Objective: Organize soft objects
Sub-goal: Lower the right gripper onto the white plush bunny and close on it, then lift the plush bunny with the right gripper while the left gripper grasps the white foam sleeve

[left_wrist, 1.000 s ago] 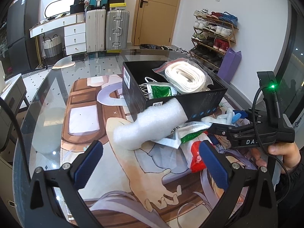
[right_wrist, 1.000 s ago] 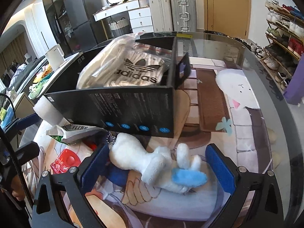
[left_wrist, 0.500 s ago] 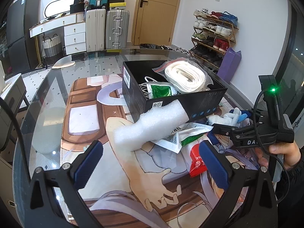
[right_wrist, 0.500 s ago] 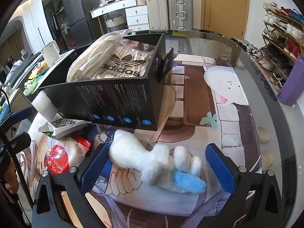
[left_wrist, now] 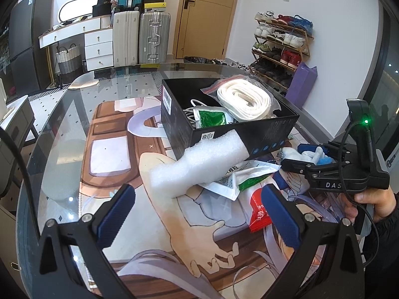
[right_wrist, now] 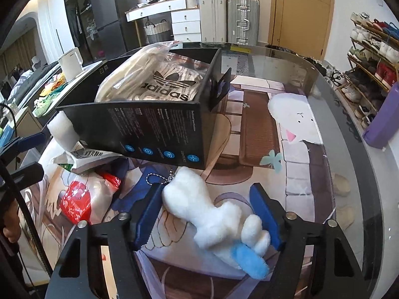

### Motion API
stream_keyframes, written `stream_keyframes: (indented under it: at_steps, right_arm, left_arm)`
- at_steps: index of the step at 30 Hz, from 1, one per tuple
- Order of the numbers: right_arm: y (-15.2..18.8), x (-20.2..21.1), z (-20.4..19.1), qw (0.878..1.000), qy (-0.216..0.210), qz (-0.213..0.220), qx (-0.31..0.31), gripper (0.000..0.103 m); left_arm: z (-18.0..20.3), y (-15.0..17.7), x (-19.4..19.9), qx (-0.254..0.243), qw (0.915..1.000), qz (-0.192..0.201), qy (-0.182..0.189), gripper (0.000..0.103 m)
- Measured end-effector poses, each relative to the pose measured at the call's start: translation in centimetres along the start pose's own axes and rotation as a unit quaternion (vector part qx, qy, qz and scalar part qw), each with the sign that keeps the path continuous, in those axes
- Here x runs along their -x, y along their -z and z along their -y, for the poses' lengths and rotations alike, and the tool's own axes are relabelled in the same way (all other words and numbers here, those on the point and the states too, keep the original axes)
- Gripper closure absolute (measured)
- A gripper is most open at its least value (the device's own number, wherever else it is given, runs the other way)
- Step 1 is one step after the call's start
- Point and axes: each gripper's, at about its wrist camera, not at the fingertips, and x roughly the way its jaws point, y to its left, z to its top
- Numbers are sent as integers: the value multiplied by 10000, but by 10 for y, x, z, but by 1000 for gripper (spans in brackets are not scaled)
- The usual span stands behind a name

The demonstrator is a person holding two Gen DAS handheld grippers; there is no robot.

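Plush toy, white with a blue tip, shows only in part in the left wrist view: it lies on the glass table just right of the black box, and the right gripper around it hides most of its body. From here I cannot tell how far apart that gripper's fingers stand. The person's right hand holds its handle from below at the frame's right edge, cut off at the wrist. The left gripper hovers low over the printed mat, its blue pads wide apart with nothing between them. Just ahead of it a white foam roll leans against the box's near corner, lying over a white-and-green packet; a red-and-white packet sits partly behind the right-hand pad. Inside the box a bagged coil of white strap covers whatever lies beneath it.

In the right wrist view the plush toy lies slanted between the right gripper's blue pads. The pads sit close on either side, one against the head end and one against the paws, but the fingers are not fully closed and the toy rests on the mat. A ball chain runs from its head toward the black box, whose underside edge is lost in shadow. The left gripper pokes in at the left edge, mostly cut off.
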Motion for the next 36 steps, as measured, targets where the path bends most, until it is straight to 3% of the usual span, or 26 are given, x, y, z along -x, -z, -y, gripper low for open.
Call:
stream_keyframes:
  at_steps: [6, 9, 11, 12, 13, 22, 28, 36]
  right_arm:
    - [5, 3, 2, 9999, -68, 24, 100, 33]
    - [6, 5, 4, 9999, -118, 38, 93, 39]
    - [5, 7, 5, 9998, -176, 68, 73, 54]
    - [5, 8, 6, 9997, -213, 63, 71, 69]
    - [5, 9, 6, 9997, -223, 69, 75, 71]
    - [6, 13, 12, 9994, -300, 103, 107, 71]
    - [2, 29, 14, 9979, -471, 440, 55, 71]
    - [-1, 42, 7, 9963, -540, 658, 125, 71]
  left_arm:
    - [0, 0, 0, 2, 10000, -3, 2, 1]
    - [-1, 1, -1, 14, 10000, -5, -5, 1]
    - [-2, 0, -2, 30, 10000, -5, -7, 1]
    - [-2, 1, -2, 35, 10000, -4, -8, 1]
    - [-2, 1, -2, 38, 10000, -3, -9, 1]
    - [-3, 0, -2, 30, 10000, -14, -6, 1]
    - [-5, 1, -2, 86, 10000, -20, 26, 1]
    - [-11, 0, -7, 511, 9982, -67, 312, 1]
